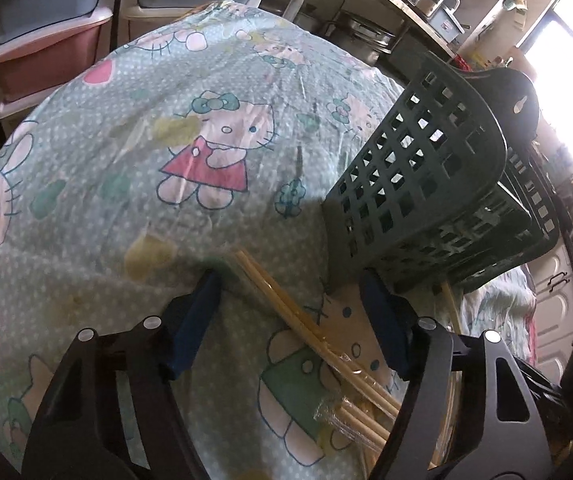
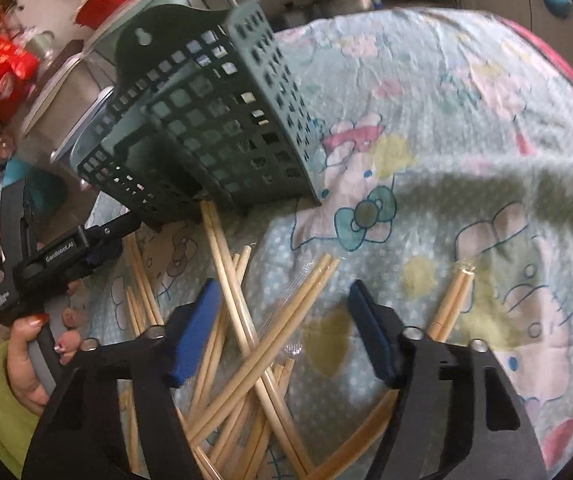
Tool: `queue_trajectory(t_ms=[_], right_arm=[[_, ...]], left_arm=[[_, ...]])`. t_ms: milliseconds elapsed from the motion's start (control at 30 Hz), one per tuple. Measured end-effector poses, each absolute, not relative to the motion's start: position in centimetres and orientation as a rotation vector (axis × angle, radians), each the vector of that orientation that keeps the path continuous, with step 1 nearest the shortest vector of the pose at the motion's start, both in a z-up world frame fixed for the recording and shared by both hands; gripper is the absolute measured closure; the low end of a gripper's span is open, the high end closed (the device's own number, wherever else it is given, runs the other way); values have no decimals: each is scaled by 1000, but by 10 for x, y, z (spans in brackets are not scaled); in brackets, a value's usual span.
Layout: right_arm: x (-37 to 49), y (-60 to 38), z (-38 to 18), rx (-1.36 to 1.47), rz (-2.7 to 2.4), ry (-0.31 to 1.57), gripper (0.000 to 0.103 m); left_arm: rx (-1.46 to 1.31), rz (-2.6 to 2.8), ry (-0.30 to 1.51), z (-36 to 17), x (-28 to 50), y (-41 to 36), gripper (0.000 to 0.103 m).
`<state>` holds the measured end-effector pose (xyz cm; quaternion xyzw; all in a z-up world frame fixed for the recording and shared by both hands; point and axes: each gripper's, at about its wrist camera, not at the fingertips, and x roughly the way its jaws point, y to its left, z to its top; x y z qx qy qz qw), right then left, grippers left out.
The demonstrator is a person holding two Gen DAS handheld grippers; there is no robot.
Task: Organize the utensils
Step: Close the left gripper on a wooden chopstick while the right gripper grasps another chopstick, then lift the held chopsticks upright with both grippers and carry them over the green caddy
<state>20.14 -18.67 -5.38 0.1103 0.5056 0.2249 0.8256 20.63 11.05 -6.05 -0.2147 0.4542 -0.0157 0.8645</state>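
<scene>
A green perforated utensil basket [image 1: 426, 184] [image 2: 214, 120] stands on the cartoon-cat tablecloth [image 1: 146, 152]. In the left wrist view, a plastic-wrapped pair of wooden chopsticks [image 1: 282, 304] lies diagonally on the cloth. It passes between the blue pads of my left gripper [image 1: 291, 276], which do not touch it. In the right wrist view, several chopsticks [image 2: 242, 320] lie crossed in a loose pile before the basket. My right gripper [image 2: 284, 286] hovers open above them, with one pair [image 2: 306, 292] lying between its jaws, untouched. A hand [image 2: 26, 360] holds the left gripper [image 2: 100, 250] at the left.
A separate chopstick pair [image 2: 452, 300] lies right of the right gripper. Plastic storage drawers [image 1: 46, 32] and a metal shelf with pots [image 1: 366, 36] stand behind the table. Red containers [image 2: 2, 68] and a metal pot [image 2: 66, 92] sit close behind the basket.
</scene>
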Motion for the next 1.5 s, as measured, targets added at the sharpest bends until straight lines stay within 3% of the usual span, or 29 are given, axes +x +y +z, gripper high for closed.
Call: queue_trajectory(t_ms=[133,233,367,433,733,1500], right_arm=[[206,-194,-58,285,470,1084,60],[210,-201,-59,321,471,1086,67],[215,-207,-61,334,474,1078,83],[217,-209,-60,335,483,1069,85],[210,-208,-46,325,525,1015,91],[155,-201,60,208,703,732,97]], left_arm=[[-449,-31,944,-61,207,108,46],[-443,-40,941,-60,204,106,56],[-433,-14,945,-64,203,109,83],[-449,-14,948,-66,203,114,87],[-466,-44,913,-55,195,120,92],[-276,-250,653,66,139,65,99]])
